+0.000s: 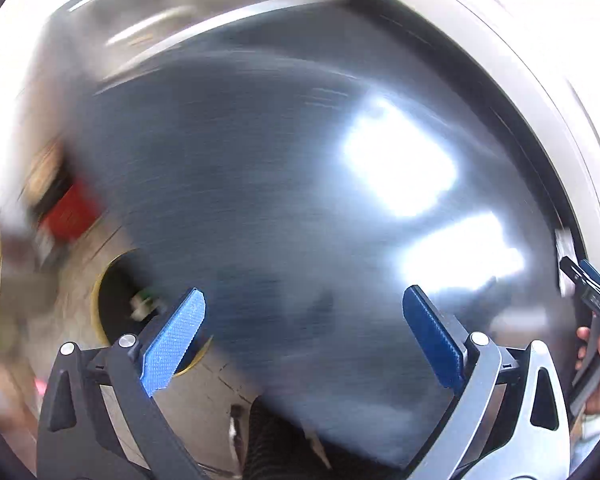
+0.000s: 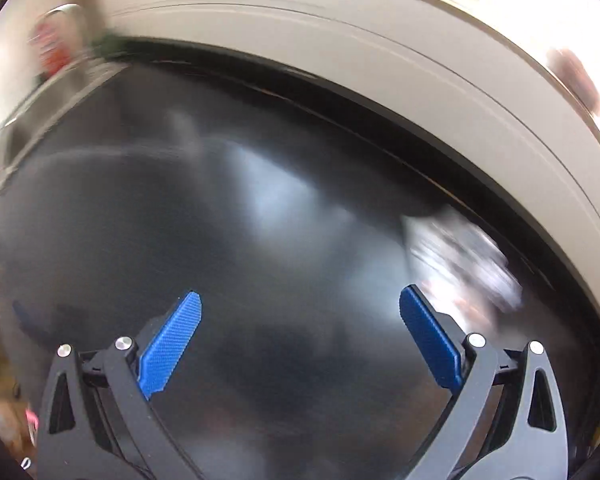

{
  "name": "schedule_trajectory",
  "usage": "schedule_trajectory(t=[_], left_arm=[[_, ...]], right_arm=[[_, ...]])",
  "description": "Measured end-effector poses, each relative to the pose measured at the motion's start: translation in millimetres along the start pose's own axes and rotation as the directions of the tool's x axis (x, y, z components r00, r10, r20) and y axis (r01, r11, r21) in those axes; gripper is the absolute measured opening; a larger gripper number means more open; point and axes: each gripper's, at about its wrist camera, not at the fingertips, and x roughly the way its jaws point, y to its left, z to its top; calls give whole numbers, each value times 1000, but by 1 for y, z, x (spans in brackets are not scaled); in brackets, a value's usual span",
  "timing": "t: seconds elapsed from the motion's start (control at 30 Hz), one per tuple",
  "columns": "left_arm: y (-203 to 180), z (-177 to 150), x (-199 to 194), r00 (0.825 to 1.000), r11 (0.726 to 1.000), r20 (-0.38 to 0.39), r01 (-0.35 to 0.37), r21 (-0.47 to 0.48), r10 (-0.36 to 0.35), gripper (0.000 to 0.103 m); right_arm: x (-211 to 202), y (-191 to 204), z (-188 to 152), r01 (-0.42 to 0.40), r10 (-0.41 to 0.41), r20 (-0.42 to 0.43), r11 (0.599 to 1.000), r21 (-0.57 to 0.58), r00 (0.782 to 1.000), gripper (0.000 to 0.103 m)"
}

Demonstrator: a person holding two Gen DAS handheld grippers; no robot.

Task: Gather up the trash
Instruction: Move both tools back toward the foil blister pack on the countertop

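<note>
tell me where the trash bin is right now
The bin, a dark round opening with a yellowish rim, shows low on the left of the left wrist view, on the floor beside the dark countertop, just behind the left gripper's left finger.

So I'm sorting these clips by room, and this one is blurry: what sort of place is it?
Probably a kitchen. A dark glossy countertop fills both views, a steel sink sits at its far left end, and a round bin stands on the floor below. Motion blur hides finer detail.
</note>
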Motion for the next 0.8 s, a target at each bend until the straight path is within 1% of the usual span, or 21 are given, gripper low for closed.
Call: schedule_trajectory(t=[0.07, 0.13, 0.2, 0.23, 0.3, 0.33, 0.4, 0.53, 0.67, 0.7, 0.73, 0.8], left_arm=[[-47, 5, 14, 999, 996, -28, 24, 90, -22, 96], [-97, 6, 28, 997, 982, -62, 53, 179, -42, 96], [-150, 4, 43, 993, 962, -104, 82, 261, -57, 96], [-169, 3, 47, 991, 954, -118, 92, 287, -61, 96], [-218, -2, 59, 986, 927, -152, 117, 356, -66, 96], [-236, -5, 62, 984, 916, -165, 127, 380, -68, 96], [-281, -19, 71, 978, 882, -199, 151, 446, -66, 96], [-342, -44, 82, 976, 836, -210, 157, 527, -51, 96], [-399, -61, 96, 971, 782, -235, 172, 599, -34, 96], [-413, -63, 101, 972, 772, -233, 166, 613, -25, 96], [-421, -63, 104, 973, 769, -230, 162, 618, -20, 96], [-440, -62, 111, 973, 774, -229, 155, 614, -14, 96]], right_arm=[[-1, -64, -32, 74, -71, -41, 992, 100, 997, 96], [-4, -114, -65, 124, -111, -83, 975, 183, 990, 96], [-7, -151, -93, 163, -137, -119, 956, 243, 983, 96], [-9, -169, -107, 180, -147, -136, 946, 271, 980, 96], [-11, -194, -127, 209, -165, -163, 928, 309, 973, 96], [-12, -203, -135, 217, -169, -172, 921, 322, 971, 96], [-15, -226, -156, 235, -175, -193, 906, 352, 965, 96], [-16, -261, -184, 252, -178, -219, 889, 383, 959, 96], [-16, -281, -204, 244, -163, -226, 882, 403, 960, 96], [-15, -285, -206, 240, -159, -223, 881, 407, 962, 96], [-18, -288, -209, 236, -155, -220, 880, 412, 963, 96], [-19, -289, -211, 219, -142, -208, 882, 417, 968, 96]])
